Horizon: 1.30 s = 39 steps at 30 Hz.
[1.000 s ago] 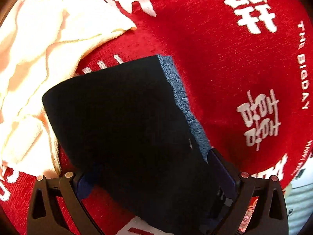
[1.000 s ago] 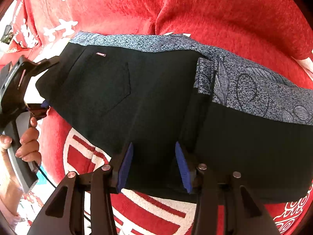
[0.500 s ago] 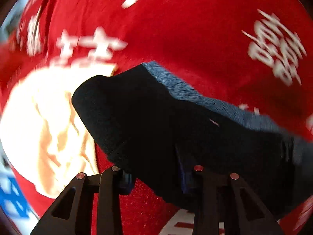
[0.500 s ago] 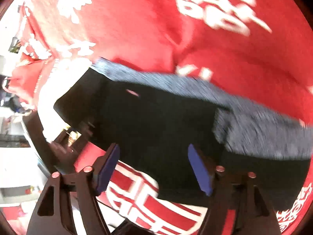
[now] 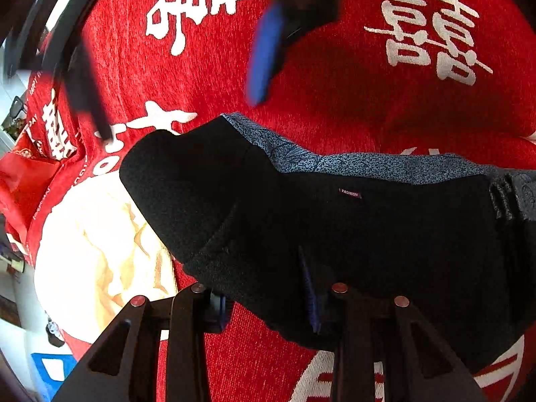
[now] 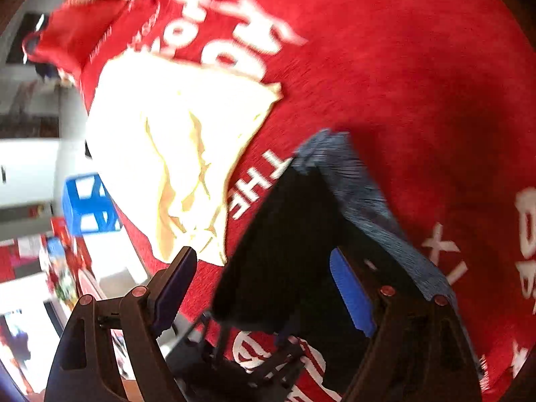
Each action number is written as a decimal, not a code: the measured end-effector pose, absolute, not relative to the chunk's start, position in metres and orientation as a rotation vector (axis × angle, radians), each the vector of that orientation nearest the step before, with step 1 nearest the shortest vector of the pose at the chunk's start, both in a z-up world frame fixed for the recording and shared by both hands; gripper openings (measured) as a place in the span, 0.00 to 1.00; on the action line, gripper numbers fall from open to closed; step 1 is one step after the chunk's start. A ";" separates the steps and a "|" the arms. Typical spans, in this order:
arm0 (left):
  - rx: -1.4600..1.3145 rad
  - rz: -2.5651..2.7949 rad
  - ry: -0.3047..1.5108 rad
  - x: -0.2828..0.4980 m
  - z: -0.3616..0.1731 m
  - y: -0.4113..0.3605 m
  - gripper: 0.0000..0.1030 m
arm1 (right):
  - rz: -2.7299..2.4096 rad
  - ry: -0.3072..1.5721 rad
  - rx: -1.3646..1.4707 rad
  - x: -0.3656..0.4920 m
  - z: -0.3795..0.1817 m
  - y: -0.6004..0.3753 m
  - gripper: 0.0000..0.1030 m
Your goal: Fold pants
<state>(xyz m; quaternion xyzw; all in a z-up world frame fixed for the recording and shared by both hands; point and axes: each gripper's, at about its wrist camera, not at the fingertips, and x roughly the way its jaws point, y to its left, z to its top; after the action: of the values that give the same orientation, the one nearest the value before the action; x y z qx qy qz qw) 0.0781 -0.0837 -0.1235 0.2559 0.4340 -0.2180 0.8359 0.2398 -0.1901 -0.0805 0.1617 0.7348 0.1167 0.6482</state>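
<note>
Left tongs (image 5: 268, 305) are clamped on a bunched fold of the black pants (image 5: 368, 234), lifting that end off the red blanket (image 5: 335, 100), likely to carry it over for a fold. Right tongs (image 6: 264, 288) are opening, nothing pinched, hovering over the pants beside the cream cloth (image 6: 174, 154).

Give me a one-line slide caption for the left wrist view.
Left gripper clamps the black pants on the red blanket.

Red cloth (image 5: 335, 100) with white lettering, bearing black pants (image 5: 368, 227) beside a crumpled cream garment (image 5: 97, 261).
</note>
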 end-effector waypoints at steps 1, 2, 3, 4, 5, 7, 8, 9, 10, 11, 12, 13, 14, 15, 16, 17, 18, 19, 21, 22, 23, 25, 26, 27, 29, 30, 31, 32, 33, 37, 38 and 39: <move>0.545 -0.461 0.914 0.076 -0.123 -0.086 0.35 | 0.272 1.699 0.350 0.244 -0.086 -0.182 0.82; 0.548 -0.460 0.909 0.075 -0.123 -0.089 0.35 | 0.283 1.732 0.332 0.247 -0.094 -0.175 0.82; 0.549 -0.459 0.905 0.073 -0.123 -0.090 0.35 | 0.288 1.761 0.320 0.248 -0.100 -0.171 0.82; 0.549 -0.459 0.902 0.073 -0.122 -0.087 0.35 | 0.280 1.790 0.307 0.249 -0.109 -0.167 0.82; 0.550 -0.459 0.898 0.071 -0.121 -0.089 0.35 | 0.256 1.815 0.292 0.249 -0.116 -0.167 0.82; 0.556 -0.461 0.889 0.061 -0.116 -0.100 0.35 | 0.226 1.848 0.275 0.248 -0.125 -0.169 0.80; 0.560 -0.463 0.885 0.058 -0.115 -0.103 0.35 | 0.215 1.861 0.276 0.244 -0.129 -0.173 0.72; 0.562 -0.469 0.887 0.056 -0.114 -0.106 0.35 | 0.220 1.864 0.291 0.241 -0.131 -0.177 0.41; 0.562 -0.474 0.892 0.052 -0.111 -0.098 0.35 | 0.225 1.857 0.320 0.237 -0.131 -0.182 0.23; 0.561 -0.481 0.896 0.050 -0.108 -0.098 0.35 | 0.218 1.835 0.351 0.234 -0.129 -0.190 0.21; 0.564 -0.488 0.884 0.046 -0.104 -0.100 0.35 | 0.218 1.808 0.364 0.230 -0.125 -0.196 0.20; 0.570 -0.498 0.873 0.041 -0.098 -0.103 0.35 | 0.221 1.780 0.372 0.226 -0.119 -0.201 0.19; 0.572 -0.506 0.868 0.038 -0.095 -0.107 0.35 | 0.224 1.751 0.378 0.221 -0.112 -0.206 0.19; 0.570 -0.514 0.865 0.034 -0.091 -0.111 0.35 | 0.226 1.729 0.385 0.215 -0.107 -0.211 0.18; 0.568 -0.522 0.861 0.030 -0.086 -0.114 0.35 | 0.227 1.705 0.398 0.209 -0.102 -0.217 0.18; 0.567 -0.531 0.853 0.026 -0.080 -0.119 0.35 | 0.226 1.677 0.417 0.202 -0.096 -0.223 0.18; 0.570 -0.539 0.845 0.021 -0.075 -0.122 0.35 | 0.227 1.655 0.435 0.198 -0.090 -0.229 0.18; 0.581 -0.547 0.829 0.014 -0.068 -0.128 0.35 | 0.228 1.632 0.459 0.193 -0.083 -0.237 0.18; 0.592 -0.563 0.803 0.004 -0.056 -0.132 0.35 | 0.230 1.583 0.515 0.180 -0.072 -0.251 0.18; 0.594 -0.574 0.791 -0.001 -0.051 -0.136 0.35 | 0.233 1.561 0.534 0.173 -0.066 -0.258 0.18; 0.597 -0.588 0.776 -0.008 -0.044 -0.140 0.35 | 0.236 1.534 0.553 0.166 -0.057 -0.266 0.18; 0.597 -0.618 0.756 -0.021 -0.031 -0.145 0.35 | 0.242 1.484 0.588 0.147 -0.044 -0.282 0.18; 0.596 -0.636 0.745 -0.028 -0.024 -0.150 0.35 | 0.244 1.464 0.601 0.140 -0.037 -0.289 0.18; 0.593 -0.658 0.736 -0.036 -0.016 -0.155 0.35 | 0.244 1.444 0.614 0.134 -0.031 -0.298 0.18; 0.583 -0.695 0.729 -0.051 -0.004 -0.163 0.35 | 0.243 1.393 0.650 0.112 -0.016 -0.317 0.18; 0.577 -0.716 0.728 -0.060 0.001 -0.169 0.35 | 0.240 1.372 0.666 0.102 -0.010 -0.325 0.18; 0.570 -0.739 0.728 -0.068 0.008 -0.173 0.35 | 0.236 1.347 0.685 0.090 -0.004 -0.335 0.18; 0.565 -0.766 0.730 -0.077 0.016 -0.180 0.35 | 0.229 1.318 0.707 0.075 0.002 -0.345 0.18; 0.561 -0.789 0.731 -0.087 0.020 -0.182 0.35 | 0.221 1.294 0.726 0.062 0.005 -0.351 0.18; 0.573 -0.892 0.743 -0.127 0.039 -0.212 0.35 | 0.171 1.191 0.813 0.001 0.017 -0.387 0.18; 0.582 -0.926 0.751 -0.142 0.042 -0.224 0.35 | 0.158 1.156 0.842 -0.021 0.020 -0.401 0.18; 0.588 -0.942 0.756 -0.148 0.042 -0.231 0.35 | 0.148 1.130 0.865 -0.036 0.022 -0.411 0.18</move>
<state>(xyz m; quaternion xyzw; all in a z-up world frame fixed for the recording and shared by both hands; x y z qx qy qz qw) -0.1476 -0.2307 0.0423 0.2723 0.3502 -0.4363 0.7828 -0.0360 -0.4112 0.0218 0.3964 0.5182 0.0678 0.7548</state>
